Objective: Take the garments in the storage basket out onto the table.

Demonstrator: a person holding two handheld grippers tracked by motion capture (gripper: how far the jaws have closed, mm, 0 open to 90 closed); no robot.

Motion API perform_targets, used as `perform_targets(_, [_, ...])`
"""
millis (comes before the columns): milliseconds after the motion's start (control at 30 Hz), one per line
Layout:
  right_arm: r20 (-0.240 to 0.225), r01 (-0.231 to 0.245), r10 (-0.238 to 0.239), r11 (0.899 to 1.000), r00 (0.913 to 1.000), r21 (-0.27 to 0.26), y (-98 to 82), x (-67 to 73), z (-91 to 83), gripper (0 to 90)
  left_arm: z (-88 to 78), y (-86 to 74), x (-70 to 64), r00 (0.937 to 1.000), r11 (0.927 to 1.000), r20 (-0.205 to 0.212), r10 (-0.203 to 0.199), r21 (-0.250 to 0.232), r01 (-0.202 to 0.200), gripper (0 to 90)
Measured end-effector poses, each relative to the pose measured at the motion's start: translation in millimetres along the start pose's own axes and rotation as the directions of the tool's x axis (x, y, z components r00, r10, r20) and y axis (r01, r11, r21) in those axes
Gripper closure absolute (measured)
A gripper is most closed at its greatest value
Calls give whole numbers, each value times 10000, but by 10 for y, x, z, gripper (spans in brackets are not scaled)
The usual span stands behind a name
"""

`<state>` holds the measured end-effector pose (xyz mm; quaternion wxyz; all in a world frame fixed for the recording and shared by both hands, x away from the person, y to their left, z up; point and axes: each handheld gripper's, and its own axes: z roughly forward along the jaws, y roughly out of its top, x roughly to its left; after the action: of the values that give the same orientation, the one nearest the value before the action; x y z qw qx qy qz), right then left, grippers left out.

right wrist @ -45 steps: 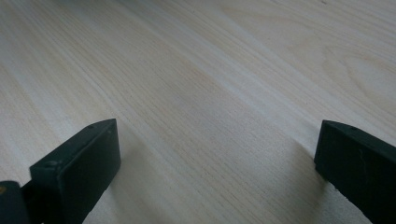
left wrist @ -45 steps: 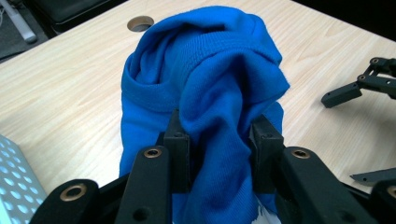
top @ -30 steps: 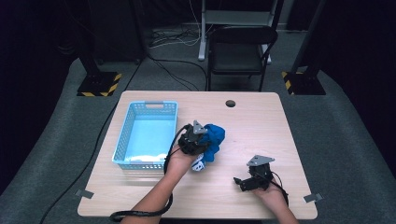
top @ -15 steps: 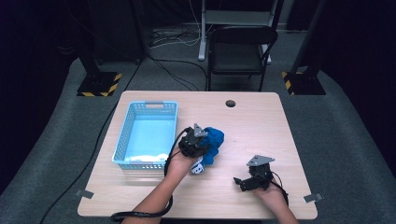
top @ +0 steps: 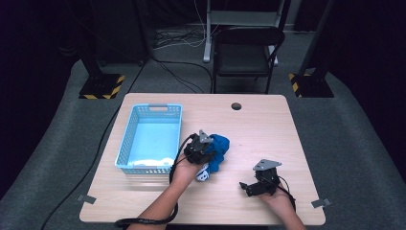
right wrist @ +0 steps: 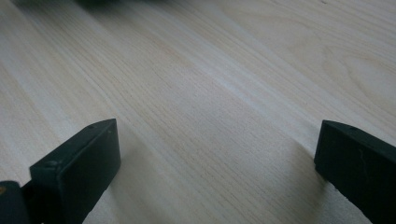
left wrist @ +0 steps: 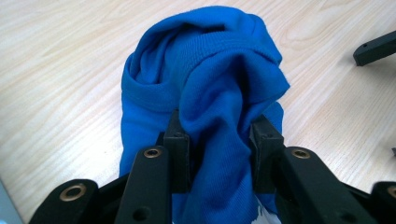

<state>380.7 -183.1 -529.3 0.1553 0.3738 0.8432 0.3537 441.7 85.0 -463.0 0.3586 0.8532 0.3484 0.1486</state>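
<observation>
A crumpled blue cloth (top: 220, 146) lies bunched near the middle of the wooden table (top: 258, 129). My left gripper (top: 209, 152) is shut on a thick fold of it. In the left gripper view the black jaws pinch the blue cloth (left wrist: 210, 70) from both sides at the left gripper (left wrist: 219, 135). A white patch (top: 203, 173) shows under the cloth's near edge. My right gripper (top: 245, 188) rests low over the table near the front right, open. In the right gripper view only bare wood lies between the jaws of the right gripper (right wrist: 215, 154).
A light blue plastic basket (top: 125, 148) stands on the left half of the table, close beside my left hand. A round hole (top: 236, 106) sits near the far edge. A black chair (top: 246, 52) stands behind the table. One jaw of the right gripper (left wrist: 373, 46) shows beyond the cloth.
My left gripper, with the blue cloth in it, has shifted slightly toward the near edge of the table. The right gripper has not moved.
</observation>
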Motion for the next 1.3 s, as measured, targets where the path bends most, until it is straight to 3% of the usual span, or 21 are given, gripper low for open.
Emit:
perform_targets(567, [1,2,-2,10000,10000,0,0,0,0,0,118,-114,17,9996,9993,140,-254,278,250,649])
perform_targets(1300, [1,2,-2,10000,10000,1,0,0,0,0,183,-191,18,9980,9983,364,-512,280,502,630])
